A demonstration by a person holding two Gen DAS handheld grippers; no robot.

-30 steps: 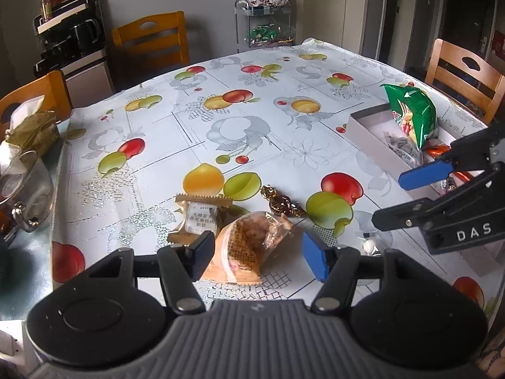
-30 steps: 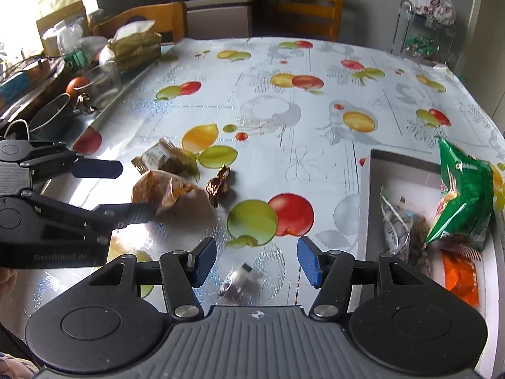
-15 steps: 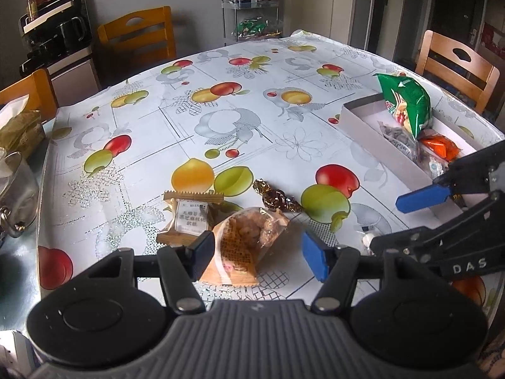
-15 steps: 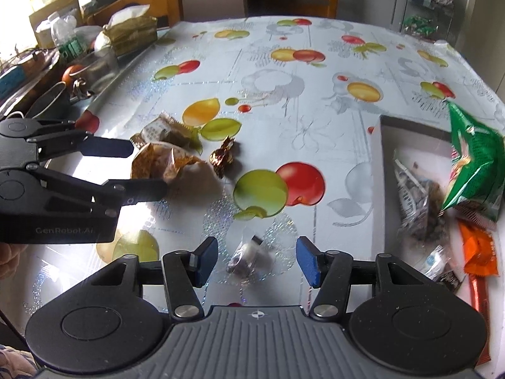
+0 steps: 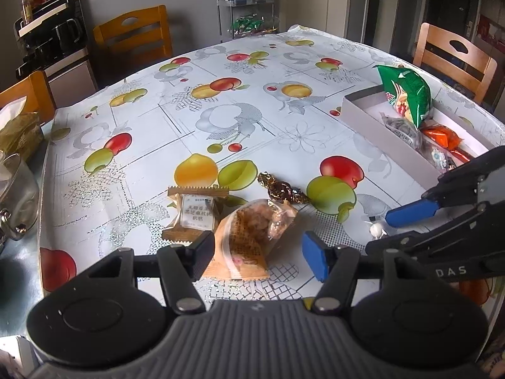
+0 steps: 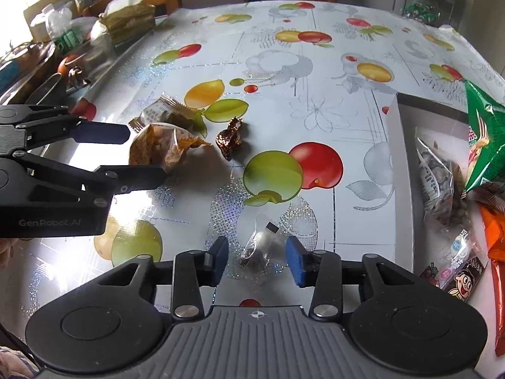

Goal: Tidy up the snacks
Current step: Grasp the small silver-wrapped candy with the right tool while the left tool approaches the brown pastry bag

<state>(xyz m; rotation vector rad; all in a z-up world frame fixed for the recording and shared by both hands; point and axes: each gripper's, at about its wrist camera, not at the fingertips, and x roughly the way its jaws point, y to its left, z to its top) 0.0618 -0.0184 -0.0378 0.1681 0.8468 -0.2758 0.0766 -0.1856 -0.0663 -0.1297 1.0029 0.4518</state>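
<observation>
Four wrapped snacks (image 5: 249, 240) on tablecloth (image 5: 221, 120)

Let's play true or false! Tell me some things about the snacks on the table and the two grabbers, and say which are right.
1. The green bag sits in the white box. True.
2. The left gripper is squeezing the orange packet. False: its fingers are open around it.
3. The brown candy is inside the box. False: it lies on the tablecloth.
4. The right gripper is open over a small clear-wrapped candy. True.
</observation>
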